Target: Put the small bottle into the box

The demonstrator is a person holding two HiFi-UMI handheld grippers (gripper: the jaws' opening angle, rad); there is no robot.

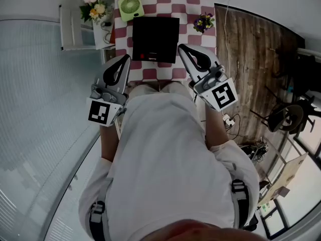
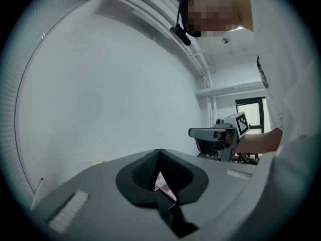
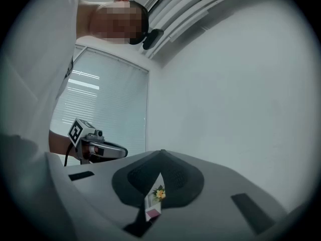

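Note:
In the head view a black box (image 1: 155,36) lies on a table with a red and white checked cloth (image 1: 195,4). A small red mark shows at the box's near edge. I cannot make out a small bottle in any view. My left gripper (image 1: 126,58) is held at the table's near left corner, its jaws closed together and empty. My right gripper (image 1: 181,47) hangs just right of the box, also shut with nothing in it. In the left gripper view the left gripper (image 2: 159,151) shows its jaws meeting at the tip. The right gripper view shows the same of the right gripper (image 3: 161,151).
A green fan (image 1: 130,6) stands at the table's far left and a small flower pot (image 1: 203,22) at its right edge. A white shelf with a bouquet (image 1: 94,9) is left of the table. Wooden floor (image 1: 246,59) with cables and chairs lies to the right.

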